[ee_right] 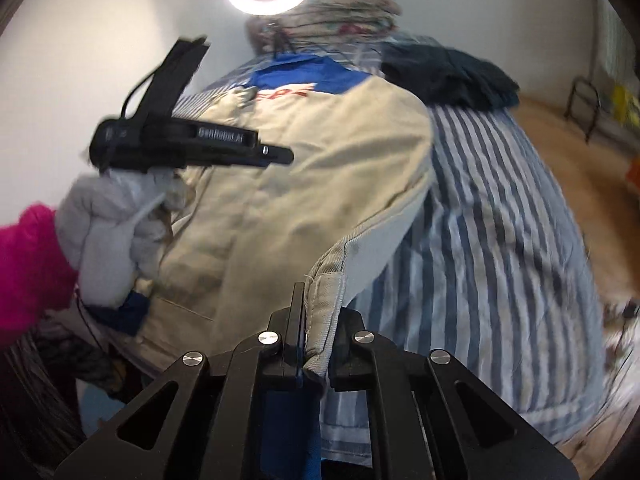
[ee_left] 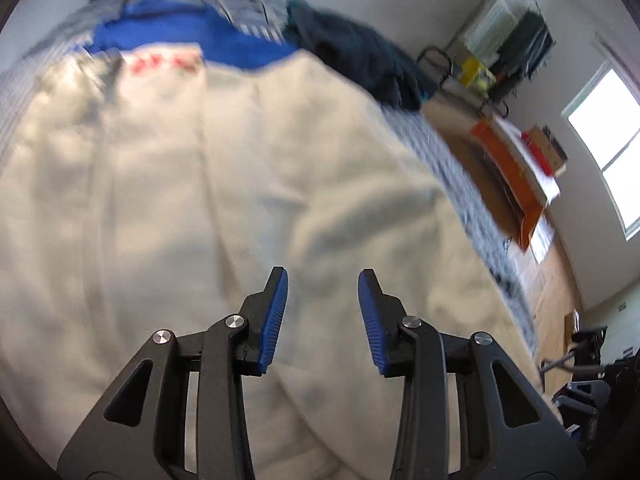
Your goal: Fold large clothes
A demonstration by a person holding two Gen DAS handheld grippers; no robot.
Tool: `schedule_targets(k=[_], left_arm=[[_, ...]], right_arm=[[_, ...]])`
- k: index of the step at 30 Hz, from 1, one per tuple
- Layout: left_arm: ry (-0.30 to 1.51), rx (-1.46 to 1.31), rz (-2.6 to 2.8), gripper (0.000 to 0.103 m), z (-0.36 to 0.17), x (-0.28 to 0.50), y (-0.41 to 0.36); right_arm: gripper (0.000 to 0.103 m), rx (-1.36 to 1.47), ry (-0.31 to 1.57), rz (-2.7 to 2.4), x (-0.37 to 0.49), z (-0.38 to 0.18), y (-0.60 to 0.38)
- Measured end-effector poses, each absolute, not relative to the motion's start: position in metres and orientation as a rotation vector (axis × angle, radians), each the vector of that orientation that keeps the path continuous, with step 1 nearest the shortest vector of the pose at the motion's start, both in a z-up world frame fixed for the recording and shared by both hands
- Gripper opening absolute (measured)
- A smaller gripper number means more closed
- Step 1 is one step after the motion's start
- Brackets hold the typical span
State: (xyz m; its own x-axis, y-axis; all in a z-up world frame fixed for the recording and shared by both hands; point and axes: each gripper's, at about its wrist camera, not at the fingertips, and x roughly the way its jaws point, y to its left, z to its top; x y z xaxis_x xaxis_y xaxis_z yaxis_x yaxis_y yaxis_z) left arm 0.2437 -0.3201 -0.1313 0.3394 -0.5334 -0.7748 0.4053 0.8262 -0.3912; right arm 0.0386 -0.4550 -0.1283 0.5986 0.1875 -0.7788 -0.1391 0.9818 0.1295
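Over on the left, the left gripper [ee_left: 322,320] hovers above the cream garment [ee_left: 224,184] with its blue pads [ee_left: 275,320] spread and nothing between them, apparently positioned to reach for a fresh hold. That garment lies spread across the striped bedcover [ee_right: 500,216], its blue yoke [ee_left: 180,32] at the far end, laid flat presumably so a fold can go over cleanly. To the right, the right gripper [ee_right: 316,320] pinches a stitched hem corner of the cream cloth, likely to carry that edge across. Motion blur smears the red lettering [ee_left: 164,63] beyond reading, and a dark heap of clothes [ee_right: 448,72] further back can't be sorted out.
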Motion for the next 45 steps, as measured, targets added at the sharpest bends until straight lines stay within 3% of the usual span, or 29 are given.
schedule_targets(k=[10,15,25,35,45], left_arm=[[0.866,-0.118,-0.484,0.037,-0.021,0.225,-0.18],[0.839,-0.177,-0.399,0.037,-0.011,0.213,-0.111],[0.885,-0.212,-0.352,0.037,-0.031,0.207,-0.052],[0.947,-0.102,-0.417,0.037,-0.061,0.213,-0.067],[1.043,-0.058,-0.457,0.037,-0.11,0.225,-0.081]], right_arm=[[0.006,-0.382,0.933,0.329,0.071,-0.095,-0.36],[0.006,-0.635,0.959,0.451,0.078,-0.108,-0.292],[0.007,-0.747,1.048,0.627,0.094,-0.172,-0.2],[0.018,-0.253,1.023,0.681,0.124,-0.1,-0.294],[0.011,-0.033,0.982,0.363,0.25,-0.138,-0.396]])
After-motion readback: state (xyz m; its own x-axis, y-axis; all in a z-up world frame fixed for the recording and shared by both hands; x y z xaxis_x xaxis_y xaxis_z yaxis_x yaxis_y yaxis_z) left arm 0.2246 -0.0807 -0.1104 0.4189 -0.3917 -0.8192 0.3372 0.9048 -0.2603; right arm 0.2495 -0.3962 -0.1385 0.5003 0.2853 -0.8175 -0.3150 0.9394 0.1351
